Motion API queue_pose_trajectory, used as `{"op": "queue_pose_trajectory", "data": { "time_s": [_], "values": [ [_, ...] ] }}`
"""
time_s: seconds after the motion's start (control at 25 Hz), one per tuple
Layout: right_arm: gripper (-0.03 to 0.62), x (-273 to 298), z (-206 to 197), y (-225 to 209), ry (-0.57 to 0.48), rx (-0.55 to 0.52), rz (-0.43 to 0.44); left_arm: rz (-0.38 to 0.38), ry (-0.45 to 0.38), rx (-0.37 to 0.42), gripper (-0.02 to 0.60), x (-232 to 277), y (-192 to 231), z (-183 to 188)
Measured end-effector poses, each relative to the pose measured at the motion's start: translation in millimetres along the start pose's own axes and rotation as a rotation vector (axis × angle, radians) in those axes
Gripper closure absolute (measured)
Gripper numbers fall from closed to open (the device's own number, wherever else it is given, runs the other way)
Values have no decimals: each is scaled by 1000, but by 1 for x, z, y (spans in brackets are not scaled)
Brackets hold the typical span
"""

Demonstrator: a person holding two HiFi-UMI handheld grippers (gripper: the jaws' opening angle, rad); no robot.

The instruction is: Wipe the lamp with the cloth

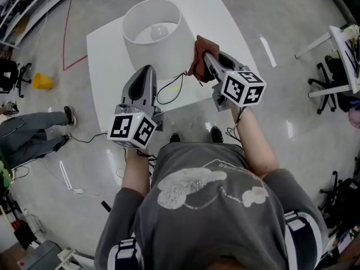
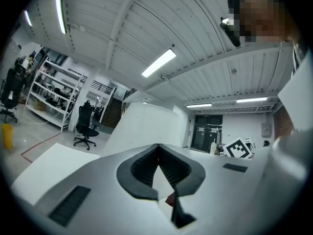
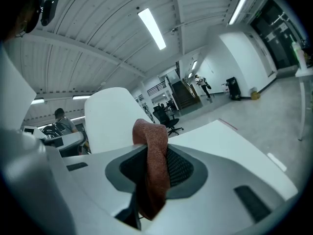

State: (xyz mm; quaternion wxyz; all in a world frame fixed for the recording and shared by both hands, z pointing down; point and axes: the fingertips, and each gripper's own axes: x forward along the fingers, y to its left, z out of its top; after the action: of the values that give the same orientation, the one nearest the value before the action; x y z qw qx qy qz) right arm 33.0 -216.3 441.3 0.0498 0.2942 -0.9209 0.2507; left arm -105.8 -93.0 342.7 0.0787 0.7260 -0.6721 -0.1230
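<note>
A white lamp (image 1: pixel 152 35) with a wide drum shade stands on the white table (image 1: pixel 216 16). My right gripper (image 1: pixel 204 53) is shut on a reddish-brown cloth (image 1: pixel 198 58), held just right of the shade and close to it. In the right gripper view the cloth (image 3: pixel 154 170) hangs folded between the jaws, with the lamp (image 3: pixel 110 119) behind and to the left. My left gripper (image 1: pixel 147 70) sits low in front of the shade, its jaws together with nothing in them. The left gripper view has the shade (image 2: pixel 142 124) right beyond the left gripper (image 2: pixel 157 148).
A black cable (image 1: pixel 169 89) loops across the table's near edge between the grippers. A yellow object (image 1: pixel 42 81) and a person's legs (image 1: pixel 34 128) are on the floor at left. A white desk (image 1: pixel 343 44) and dark chairs stand at right.
</note>
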Motion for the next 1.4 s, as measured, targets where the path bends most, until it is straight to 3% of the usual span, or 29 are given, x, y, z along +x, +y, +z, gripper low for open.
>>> {"op": "queue_pose_trajectory", "data": {
  "time_s": [0.2,0.44,0.64,0.84,1.08,1.4],
  "values": [
    [503,-3,18,-7,-3,-13,84,83,-39,27,574,-2,-16,2],
    [503,-13,69,5,-61,-71,233,162,-119,102,574,5,-48,31],
    [503,9,106,49,-83,-139,373,223,-194,149,574,9,-44,62],
    [503,26,127,83,-89,-194,452,271,-224,181,574,3,-48,84],
    [503,26,122,87,-65,-248,468,272,-221,168,574,10,-62,73],
    [503,57,93,55,21,-214,341,259,-153,105,574,15,-33,50]
  ]
}}
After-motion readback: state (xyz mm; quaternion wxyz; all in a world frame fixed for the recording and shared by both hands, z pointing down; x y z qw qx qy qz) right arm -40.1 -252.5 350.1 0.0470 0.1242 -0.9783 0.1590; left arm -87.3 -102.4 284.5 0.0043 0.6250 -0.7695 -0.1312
